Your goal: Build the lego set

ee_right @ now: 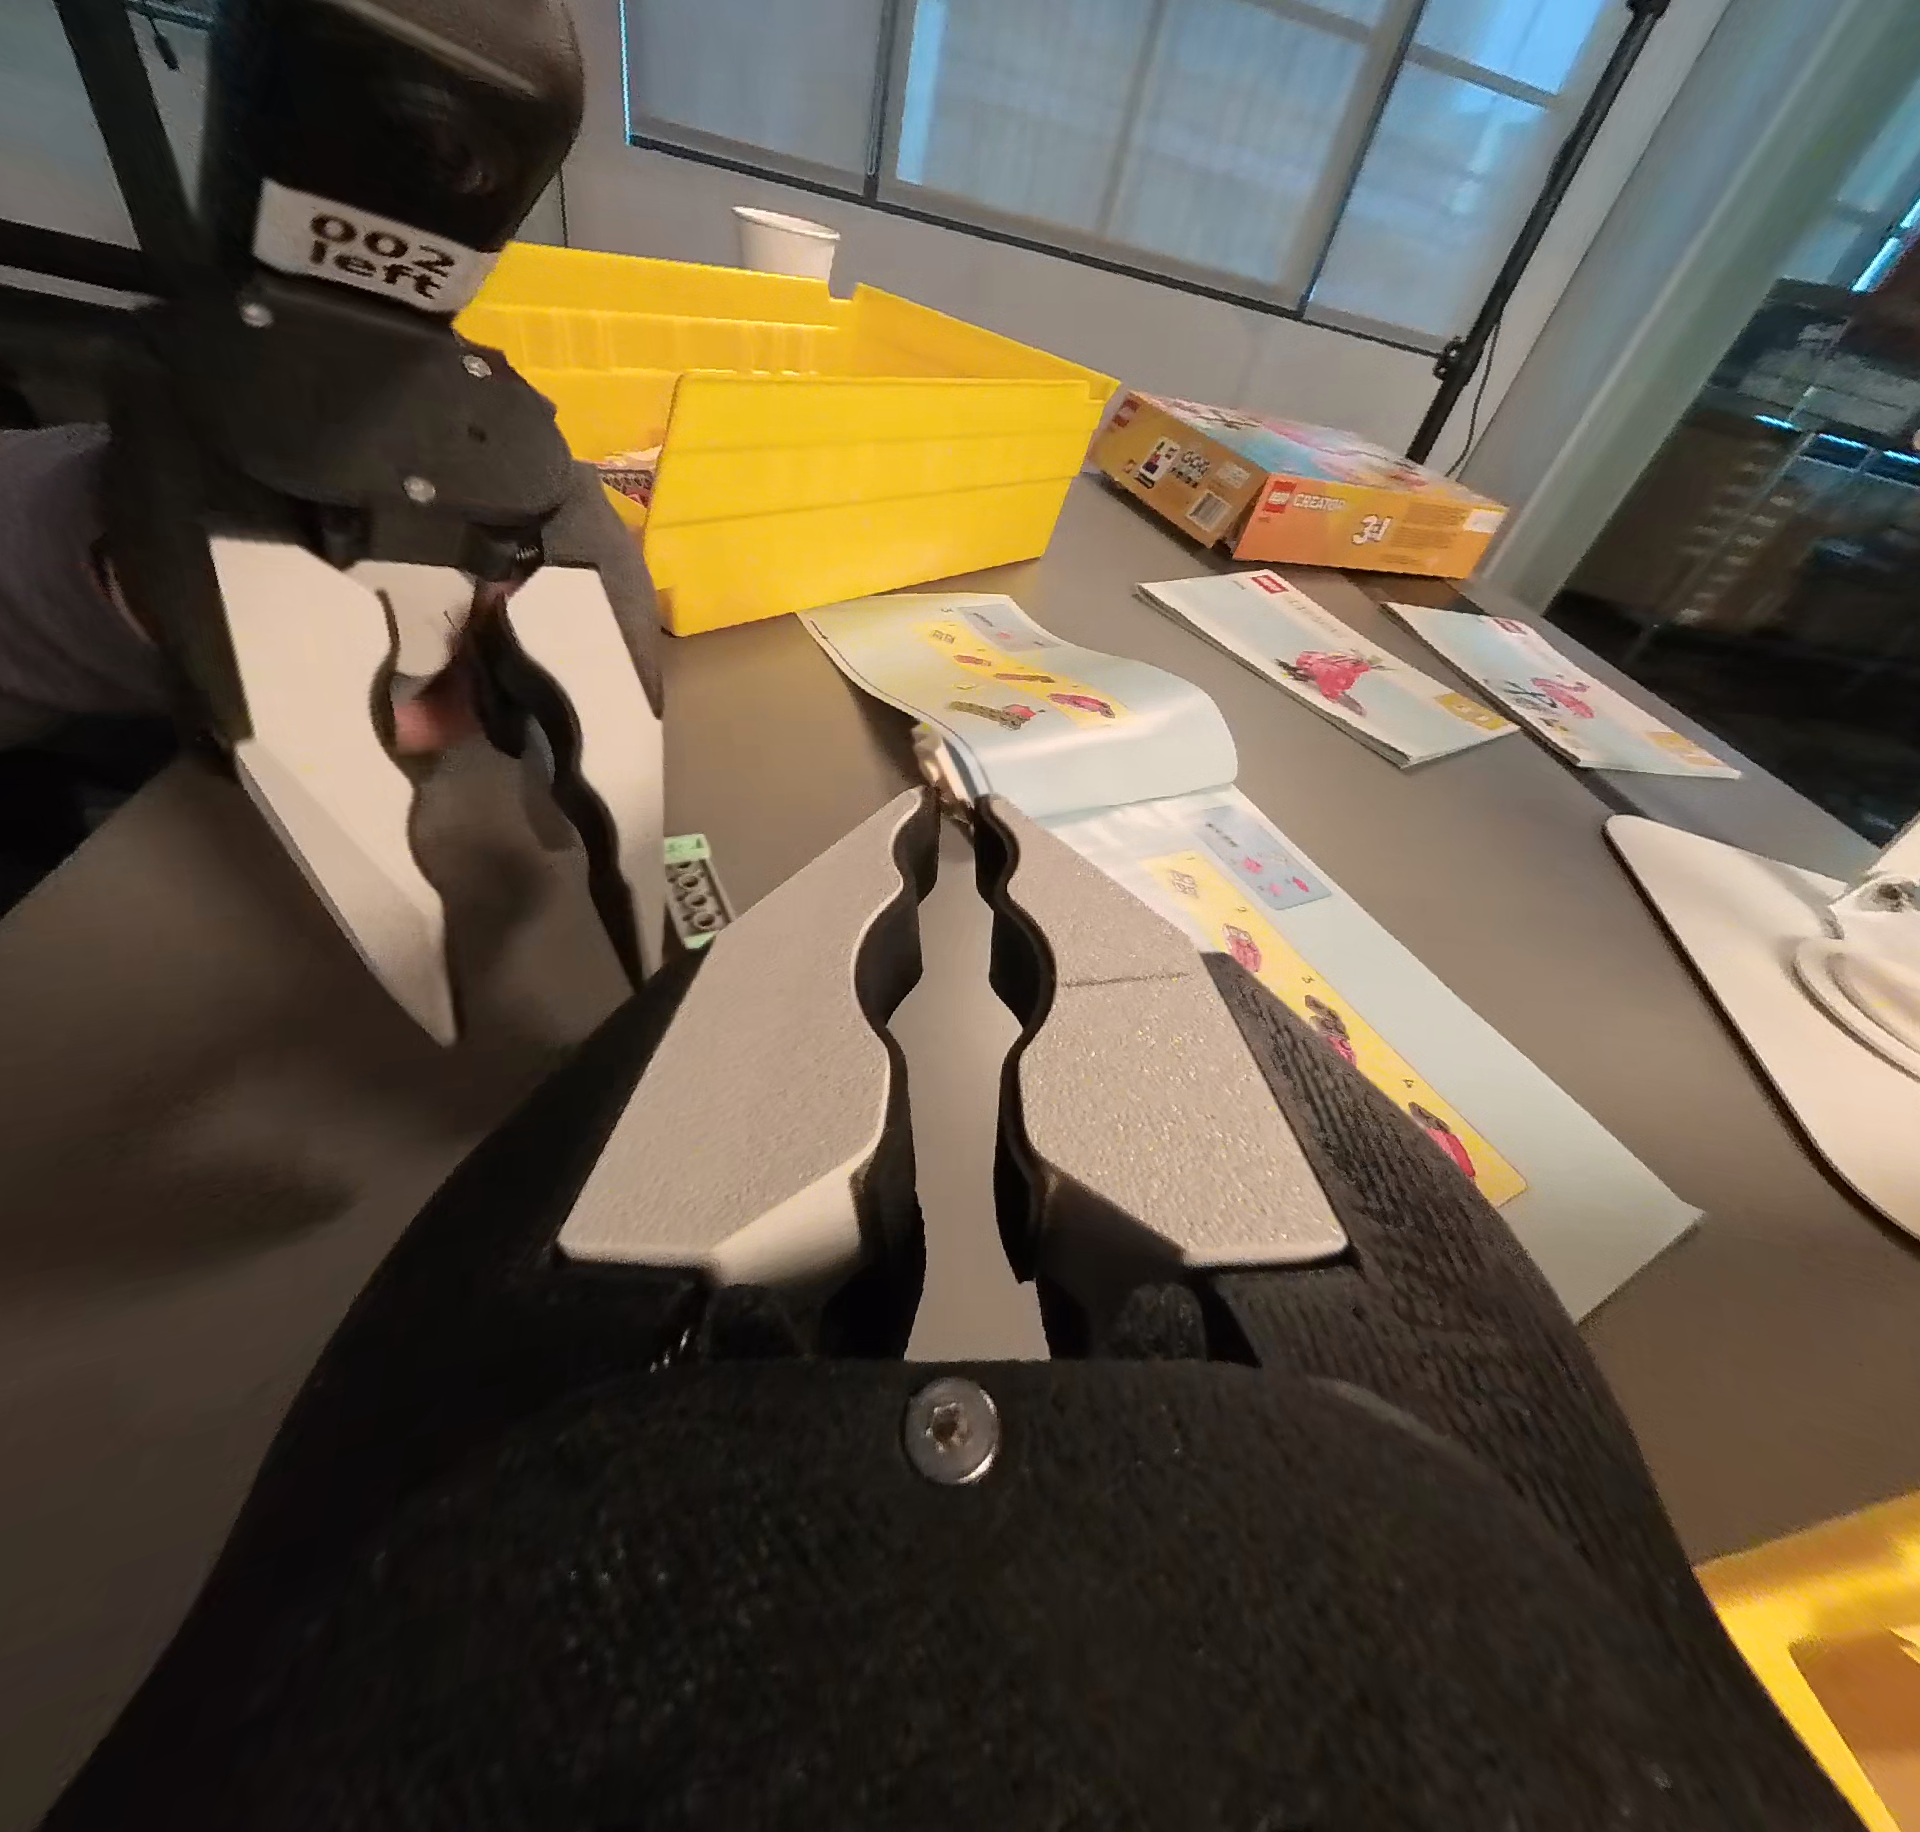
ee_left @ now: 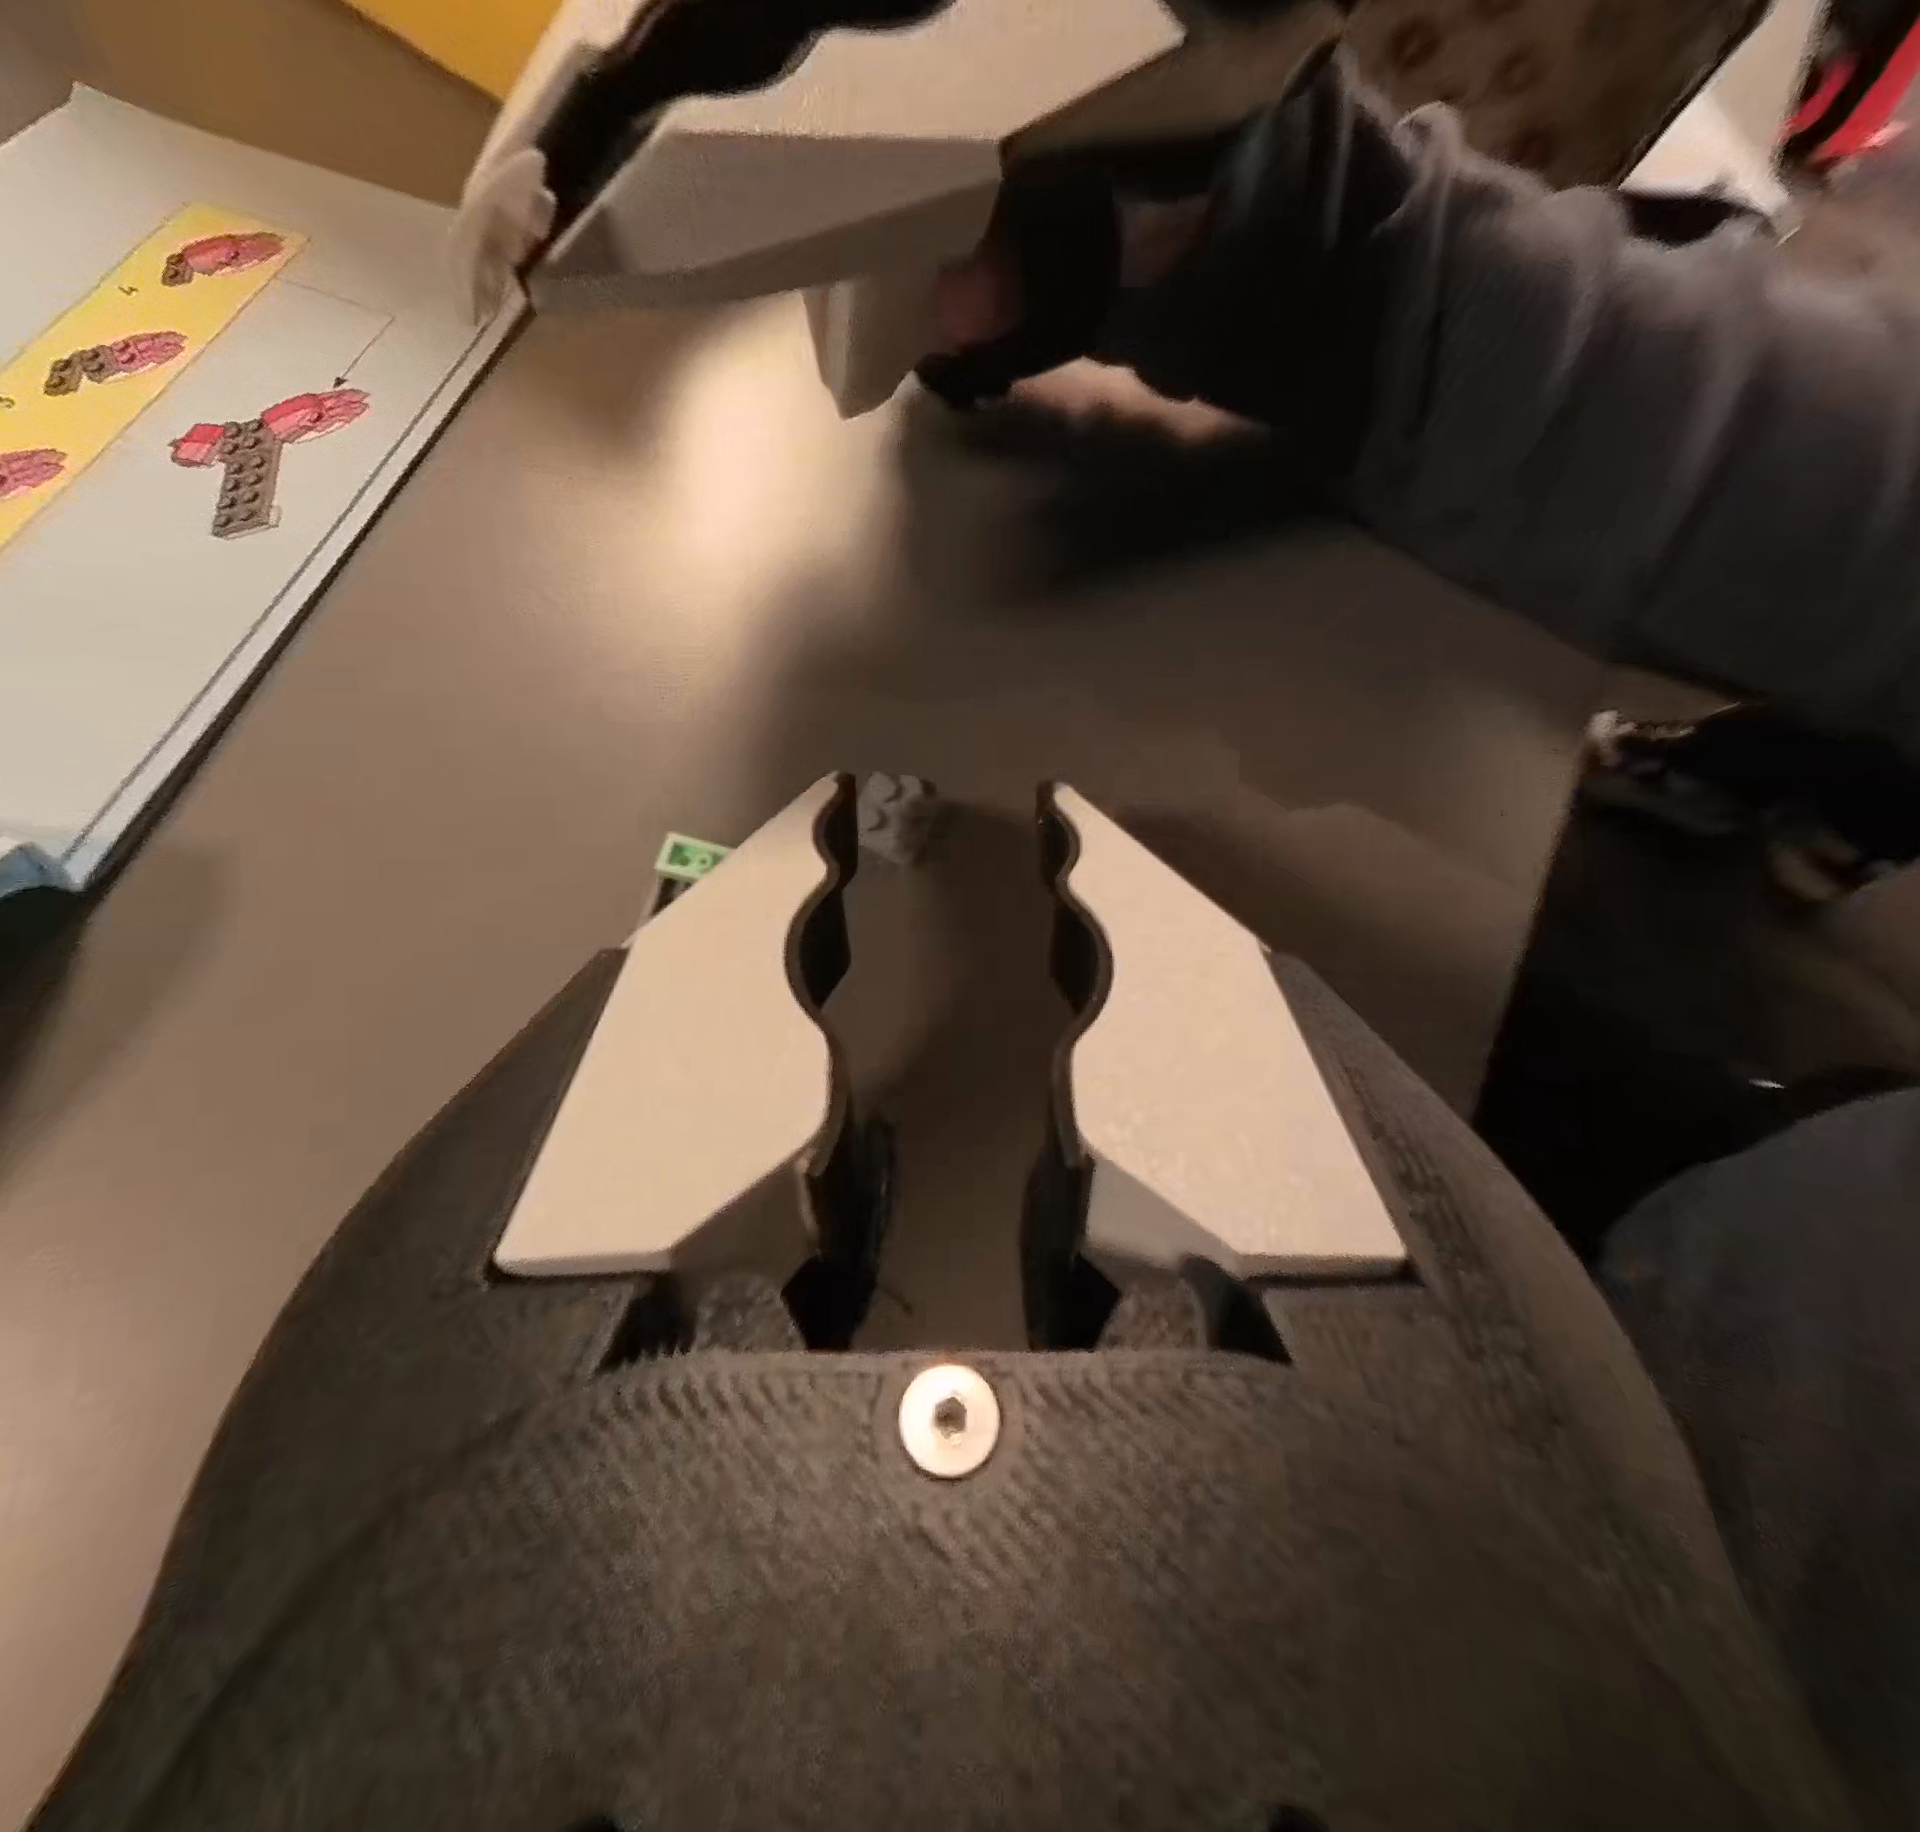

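Right gripper (ee_right: 951,811): fingers nearly closed, the tips pinching a small pale piece (ee_right: 940,766), held above the table (ee_left: 623,587) at the near edge of the open booklet (ee_right: 1101,733). Its kind is too blurred to tell.

Left gripper (ee_left: 945,795): fingers well apart, gripping nothing. A grey brick (ee_left: 896,818) lies on the table just inside the left fingertip; contact cannot be told. A green brick (ee_left: 691,855) lies at 9 o'clock of that fingertip.

Containers: a yellow bin (ee_right: 862,494) stands at 11 o'clock of the right gripper, its contents mostly hidden. A white cup (ee_right: 787,242) stands behind it. A closed box (ee_right: 1351,520) lies at 1 o'clock. A second yellow bin (ee_right: 1829,1678) shows at 4 o'clock.
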Demonstrator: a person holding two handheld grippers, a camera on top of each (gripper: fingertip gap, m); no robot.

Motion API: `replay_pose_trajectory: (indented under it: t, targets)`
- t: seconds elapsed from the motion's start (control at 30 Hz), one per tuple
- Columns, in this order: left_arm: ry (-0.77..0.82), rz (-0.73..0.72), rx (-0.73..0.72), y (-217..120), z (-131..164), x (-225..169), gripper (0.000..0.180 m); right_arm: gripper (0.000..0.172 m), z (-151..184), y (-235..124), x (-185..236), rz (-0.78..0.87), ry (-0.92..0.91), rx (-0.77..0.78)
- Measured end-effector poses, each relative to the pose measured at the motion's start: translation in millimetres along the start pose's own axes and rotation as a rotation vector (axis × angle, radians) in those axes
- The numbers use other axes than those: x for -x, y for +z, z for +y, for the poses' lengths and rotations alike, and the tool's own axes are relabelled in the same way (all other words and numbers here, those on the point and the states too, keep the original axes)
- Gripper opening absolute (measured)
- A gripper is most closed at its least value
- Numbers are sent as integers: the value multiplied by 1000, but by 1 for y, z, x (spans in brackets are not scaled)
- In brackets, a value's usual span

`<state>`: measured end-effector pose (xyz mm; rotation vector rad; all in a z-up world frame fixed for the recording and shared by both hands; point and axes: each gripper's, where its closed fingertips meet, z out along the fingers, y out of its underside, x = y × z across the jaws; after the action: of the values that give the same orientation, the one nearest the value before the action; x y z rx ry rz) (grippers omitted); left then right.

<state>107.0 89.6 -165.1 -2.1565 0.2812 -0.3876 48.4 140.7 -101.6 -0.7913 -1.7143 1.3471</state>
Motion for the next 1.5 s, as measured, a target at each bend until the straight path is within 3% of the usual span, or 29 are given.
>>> replay_pose_trajectory:
  t: [0.13, 0.37, 0.47, 0.63, 1.07, 1.3, 1.5]
  targets:
    - [70, -108, 88, 8, 6, 12, 32, 4, -1, -2, -4, 20, 13, -14]
    - [87, -146, 188, 13, 14, 11, 27, 4, -1, -3, -10, 44, 23, -16]
    - [92, -158, 197, 12, 16, 8, 16, 4, -1, -3, -10, 48, 21, -12]
    - [121, -202, 167, 8, 18, 9, 15, 4, 0, -3, -10, 51, 19, -10]
    - [11, -276, 186, -21, 37, 14, 15, 4, -5, 2, 7, -80, 150, -26]
    - [-10, -265, 173, -25, 40, 16, 31, 4, -4, 8, 17, -114, 119, -6]
    - [93, -245, 133, -32, 31, 15, 42, 4, 2, 10, 23, -122, 65, 48]
